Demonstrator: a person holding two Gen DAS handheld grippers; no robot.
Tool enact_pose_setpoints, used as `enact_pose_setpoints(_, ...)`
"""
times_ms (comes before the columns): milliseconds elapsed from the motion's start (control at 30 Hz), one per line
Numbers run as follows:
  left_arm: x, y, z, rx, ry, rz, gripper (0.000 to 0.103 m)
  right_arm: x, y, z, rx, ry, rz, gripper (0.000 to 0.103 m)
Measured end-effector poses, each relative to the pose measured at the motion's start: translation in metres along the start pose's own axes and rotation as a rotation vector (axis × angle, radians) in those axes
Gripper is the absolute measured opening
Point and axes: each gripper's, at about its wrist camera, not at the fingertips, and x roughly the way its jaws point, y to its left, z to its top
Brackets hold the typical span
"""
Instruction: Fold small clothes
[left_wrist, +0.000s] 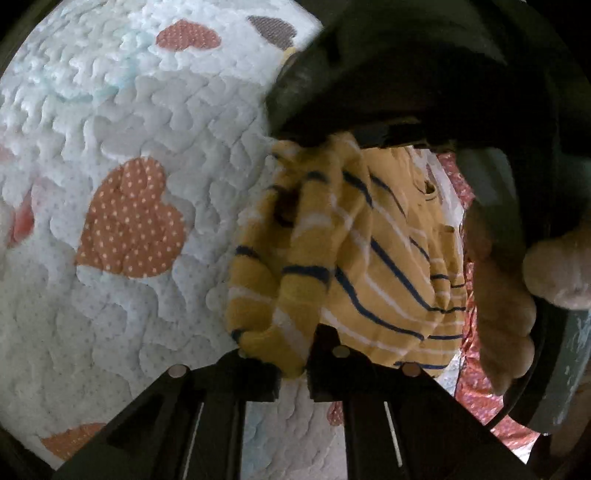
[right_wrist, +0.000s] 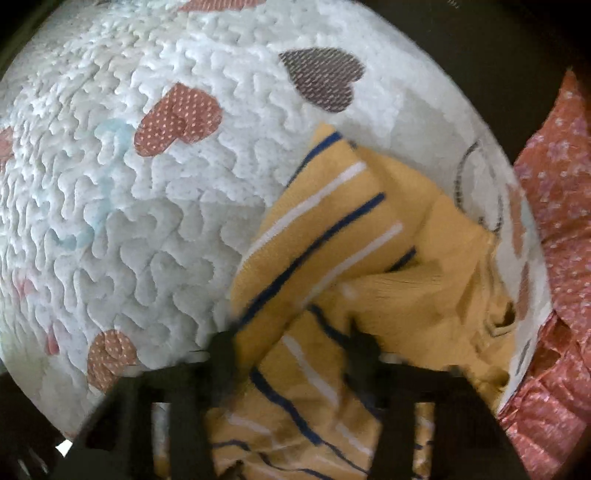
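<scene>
A small yellow garment (left_wrist: 369, 258) with navy and white stripes is bunched up over a white quilt. My left gripper (left_wrist: 295, 369) is shut on a fold of the garment, which hangs up from its fingertips. The other gripper's dark body and a hand (left_wrist: 498, 295) hold the garment's far side at upper right. In the right wrist view the same yellow striped garment (right_wrist: 332, 258) lies spread between my right gripper's (right_wrist: 291, 350) fingers, which stand apart over the cloth; the image is blurred.
The white quilted bedcover (left_wrist: 129, 110) with heart patches (left_wrist: 133, 221) fills both views (right_wrist: 147, 221). A pink patterned fabric (right_wrist: 561, 221) lies along the right edge, also in the left wrist view (left_wrist: 476, 398).
</scene>
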Motion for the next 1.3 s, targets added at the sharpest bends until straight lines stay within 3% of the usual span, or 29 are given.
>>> enact_pose_setpoints(33,-0.005,-0.005,0.0,0.021,-0.011,0.004,0.009,-0.007,-0.006,-0.005,0.011,-0.022,0.025,0.027)
enact_pose_setpoints(100,-0.015,-0.018,-0.002,0.064,-0.034,0.002,0.009,-0.022,-0.019,-0.015,0.044,-0.072,0.061,0.023)
enact_pose_setpoints(233,-0.031,-0.066,-0.01,0.185,-0.079,0.032,0.008,-0.044,-0.048,-0.038,0.153,-0.184,0.161,0.021)
enact_pose_setpoints(333,-0.024,-0.114,-0.016,0.238,-0.074,0.011,0.008,-0.062,-0.09,-0.06,0.253,-0.275,0.233,0.021)
enact_pose_setpoints(533,0.029,-0.214,-0.042,0.387,-0.025,0.016,0.008,-0.069,-0.185,-0.129,0.455,-0.366,0.29,0.02)
enact_pose_setpoints(733,0.094,-0.274,-0.087,0.533,0.065,0.059,0.007,-0.016,-0.282,-0.21,0.681,-0.337,0.307,0.02)
enact_pose_setpoints(800,0.104,-0.279,-0.097,0.56,0.086,0.08,0.007,0.006,-0.302,-0.232,0.75,-0.317,0.316,0.021)
enact_pose_setpoints(967,0.081,-0.275,-0.124,0.608,0.143,0.022,0.014,0.046,-0.333,-0.279,0.939,-0.319,0.372,0.03)
enact_pose_setpoints(1033,0.057,-0.259,-0.128,0.607,0.141,0.011,0.024,0.049,-0.342,-0.297,1.004,-0.345,0.413,0.049)
enact_pose_setpoints(1167,0.043,-0.221,-0.103,0.542,0.109,0.061,0.027,0.029,-0.343,-0.325,1.043,-0.43,0.431,0.05)
enact_pose_setpoints(1233,0.036,-0.196,-0.089,0.467,0.097,0.09,0.027,0.019,-0.334,-0.337,1.039,-0.475,0.482,0.06)
enact_pose_setpoints(1300,0.041,-0.191,-0.076,0.405,0.093,0.107,0.027,0.009,-0.32,-0.348,1.038,-0.507,0.507,0.063)
